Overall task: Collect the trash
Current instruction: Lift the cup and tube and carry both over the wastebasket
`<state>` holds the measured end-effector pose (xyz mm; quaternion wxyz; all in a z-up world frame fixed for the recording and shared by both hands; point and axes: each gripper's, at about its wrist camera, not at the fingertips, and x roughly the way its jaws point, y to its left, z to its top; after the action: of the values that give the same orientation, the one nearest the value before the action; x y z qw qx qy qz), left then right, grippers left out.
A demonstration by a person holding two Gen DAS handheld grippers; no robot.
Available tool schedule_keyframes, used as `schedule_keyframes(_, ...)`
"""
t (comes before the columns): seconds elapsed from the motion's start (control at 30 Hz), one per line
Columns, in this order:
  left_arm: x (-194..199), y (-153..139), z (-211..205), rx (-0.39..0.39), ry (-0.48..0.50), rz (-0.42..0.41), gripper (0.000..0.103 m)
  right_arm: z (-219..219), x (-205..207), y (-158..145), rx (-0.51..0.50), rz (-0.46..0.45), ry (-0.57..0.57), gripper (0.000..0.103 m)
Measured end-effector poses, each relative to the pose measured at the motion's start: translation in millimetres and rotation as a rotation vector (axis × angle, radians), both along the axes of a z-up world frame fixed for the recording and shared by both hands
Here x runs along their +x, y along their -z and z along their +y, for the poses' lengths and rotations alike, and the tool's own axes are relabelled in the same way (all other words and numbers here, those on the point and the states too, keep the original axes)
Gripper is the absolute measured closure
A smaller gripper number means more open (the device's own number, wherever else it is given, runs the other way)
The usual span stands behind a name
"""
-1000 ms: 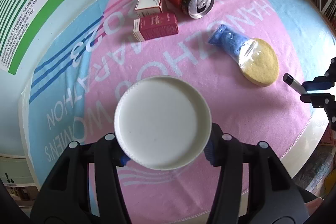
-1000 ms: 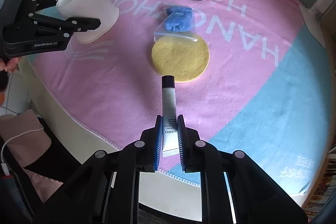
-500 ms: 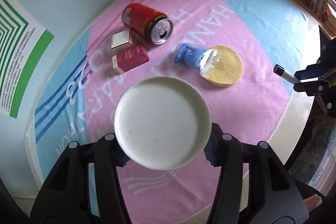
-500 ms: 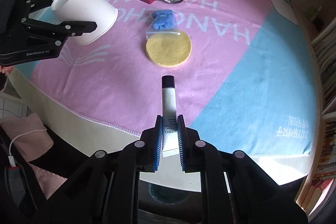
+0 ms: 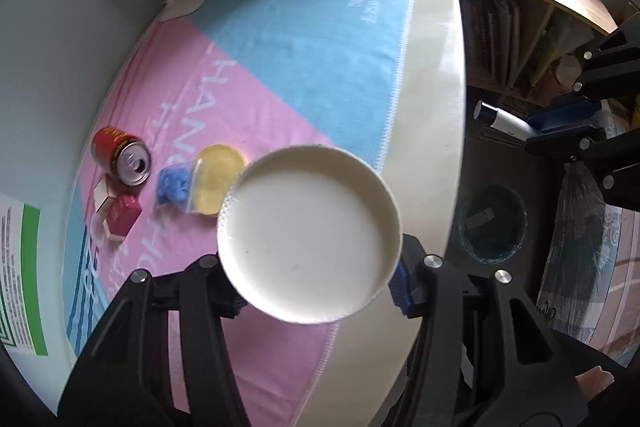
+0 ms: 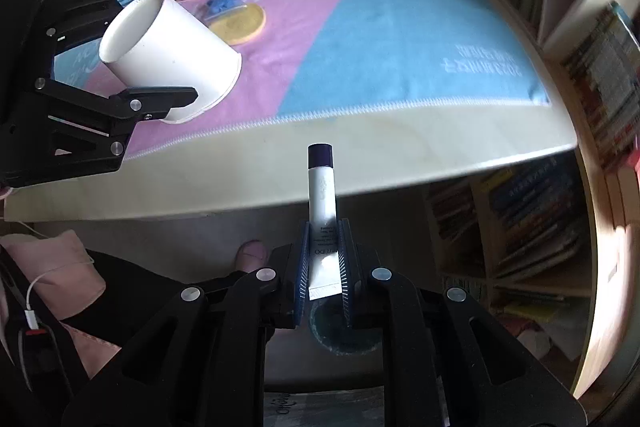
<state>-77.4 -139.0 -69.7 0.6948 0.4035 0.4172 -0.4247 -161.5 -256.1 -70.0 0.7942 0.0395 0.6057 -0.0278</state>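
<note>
Both claws are loaded and off the counter's edge, so the collecting looks partly done with nothing from this pair dropped yet. The left claw point(image 5: 316, 291) is clamped across a white paper cup point(image 5: 308, 247), held on its side with the open mouth toward the lens; in the right wrist view the same cup point(image 6: 168, 55) hangs over the near part of the counter point(image 6: 280, 171). The right claw point(image 6: 324, 263) pinches the crimped tail of a white cosmetic tube point(image 6: 321, 203) with a dark cap, which sticks straight out ahead of it, past the counter's edge. Below, on the floor, stands a dark round bin point(image 5: 490, 223) with a blue-green liner; something pale and flat seems to lie inside it, though I cannot tell what. By my reckoning the next step is to release tube and cup over that bin. Still lying on the pink and blue towel point(image 5: 280, 39) are a red drink can point(image 5: 120, 155) on its side, two small red-and-white boxes point(image 5: 118, 217), a blue wad in a clear bag point(image 5: 174, 185) and a yellow round sponge point(image 5: 218, 175), so most of the litter remains. Readable writing is scarce: the tube shows letters that look like "SEIDO" near the claw, the towel carries large white letters beginning "HAN", and the green and white poster point(image 5: 20, 279) has print too small to read.
</note>
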Motion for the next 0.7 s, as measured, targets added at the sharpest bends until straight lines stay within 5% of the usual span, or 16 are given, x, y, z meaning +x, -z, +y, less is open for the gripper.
schedule_keyframes(0.7,-210,68,-78,0.151,0.293,0.057,0.052,-43,-204,56,0.105,0.082,0.271,0.088)
